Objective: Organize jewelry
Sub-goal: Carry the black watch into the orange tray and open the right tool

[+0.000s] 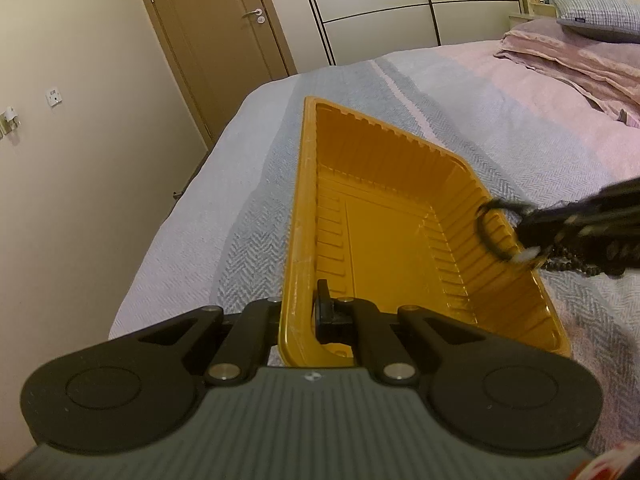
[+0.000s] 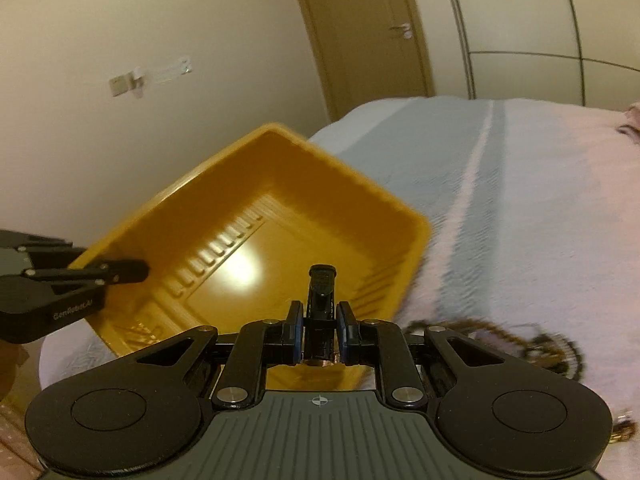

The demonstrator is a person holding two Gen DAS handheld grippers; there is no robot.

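A yellow plastic tray (image 1: 384,240) lies on the bed. My left gripper (image 1: 300,304) is shut on the wall at its near left corner, one finger inside and one outside. From the right, my right gripper (image 1: 528,236) reaches over the tray's right rim, shut on a black bracelet (image 1: 482,232) whose loop hangs above the inside. In the right wrist view the black bracelet (image 2: 322,280) stands edge-on between the blue pads of my right gripper (image 2: 318,320), above the tray (image 2: 248,184). The left gripper (image 2: 136,270) clamps the tray's left wall there.
Dark beaded jewelry (image 2: 500,332) lies on the striped bedspread (image 2: 520,200) to the right of the tray, and its beads (image 1: 568,266) show under the right gripper. A gold piece (image 2: 624,428) sits at the far right. The bed edge (image 1: 192,216) drops off left; a pink blanket (image 1: 580,64) is beyond.
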